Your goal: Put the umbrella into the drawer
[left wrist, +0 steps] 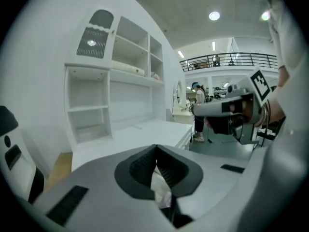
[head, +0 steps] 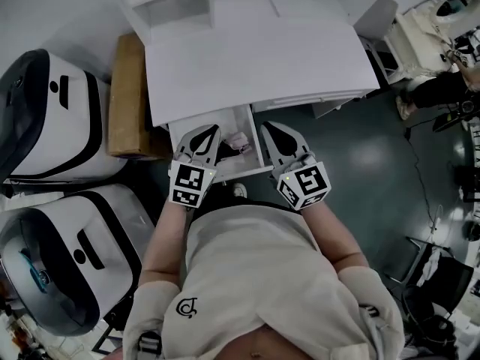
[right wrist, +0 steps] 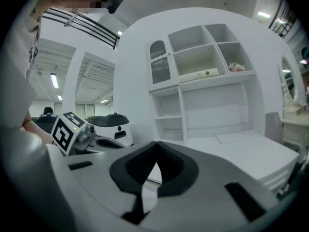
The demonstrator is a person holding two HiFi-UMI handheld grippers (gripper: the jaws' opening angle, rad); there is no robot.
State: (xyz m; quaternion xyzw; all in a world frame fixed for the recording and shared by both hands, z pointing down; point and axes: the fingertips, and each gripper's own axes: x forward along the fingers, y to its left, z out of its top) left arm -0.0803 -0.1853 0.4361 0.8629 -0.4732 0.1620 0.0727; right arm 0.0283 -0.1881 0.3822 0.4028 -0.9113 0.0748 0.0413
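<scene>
The left gripper [head: 202, 132] is clenched, its pads [left wrist: 143, 166] pressed tip to tip with nothing caught between them. The right gripper [head: 274, 132], just to its right, is clenched and empty as well, and both hang side by side over the open drawer [head: 251, 172] under the white desk [head: 255, 58]. The umbrella [head: 240, 139], a small pale pinkish bundle, lies inside the drawer, below the two grippers and between them, touching neither; part of it shows through the gap beneath the left gripper's pads

Pale pinkish umbrella [head: 240, 139] lying inside the open white drawer [head: 251, 170]
</scene>
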